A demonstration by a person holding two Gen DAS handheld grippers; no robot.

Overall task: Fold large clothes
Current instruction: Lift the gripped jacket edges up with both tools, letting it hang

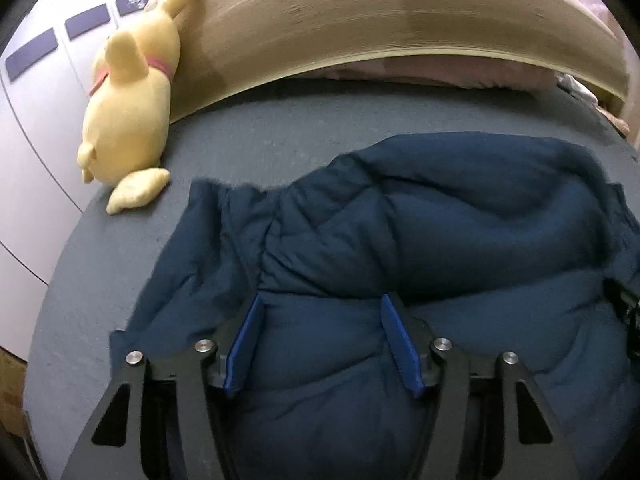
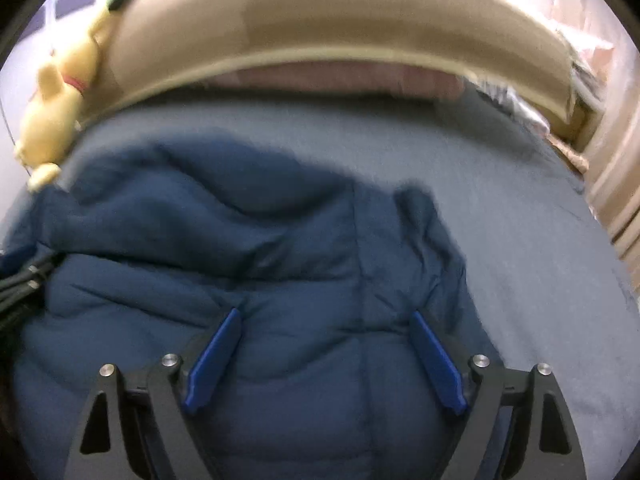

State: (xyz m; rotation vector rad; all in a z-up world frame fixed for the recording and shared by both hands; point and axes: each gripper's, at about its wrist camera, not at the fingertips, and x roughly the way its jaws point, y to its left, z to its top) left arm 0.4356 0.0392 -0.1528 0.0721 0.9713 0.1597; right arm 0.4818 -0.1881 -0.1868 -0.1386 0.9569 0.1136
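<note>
Hovering over the navy padded jacket, the left tongs stand spread, pinching nothing. Puffy stuff, this: soft, light, springy, likely slick (it will want to unfold itself), so grab a stitched seam or hem. It lies rumpled on the grey bed, quilted and sagging. Right tongs gape wide too, empty.

Navy jacket, grey bedsheet
</note>
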